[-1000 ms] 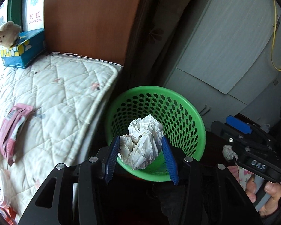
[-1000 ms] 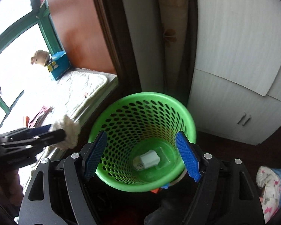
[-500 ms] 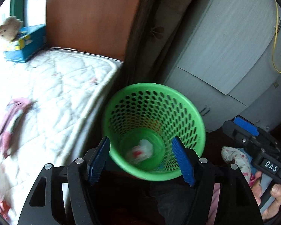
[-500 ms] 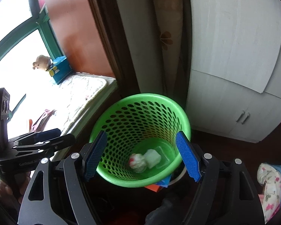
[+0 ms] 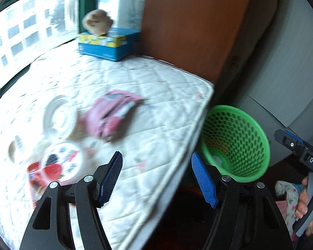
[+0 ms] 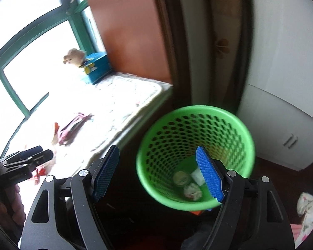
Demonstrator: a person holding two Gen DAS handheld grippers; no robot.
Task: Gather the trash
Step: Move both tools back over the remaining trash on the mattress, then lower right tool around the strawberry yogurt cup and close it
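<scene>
My left gripper [image 5: 156,156] stands open and empty above the edge of a white quilted mattress [image 5: 152,87]. On the mattress lie a pink wrapper [image 5: 112,114], a white lid [image 5: 59,116] and a round printed cup [image 5: 61,166] on a red packet, all blurred. A green mesh basket [image 5: 250,145] stands on the floor beside the mattress. My right gripper [image 6: 156,149] is open and empty, beside and above the basket's rim [image 6: 198,108]. Inside the basket lie a crumpled tissue [image 6: 192,190], a round lid [image 6: 181,178] and a white scrap [image 6: 197,175].
A blue tissue box [image 5: 108,43] with a plush toy [image 5: 98,21] on it sits at the mattress's far end by the window. White cabinet doors [image 6: 281,62] stand behind the basket. A hand [image 5: 304,200] holds the right gripper's grip.
The left gripper opened and dropped the crumpled tissue into the basket, then swung left over the mattress. The right gripper drifted slightly left, still open.
</scene>
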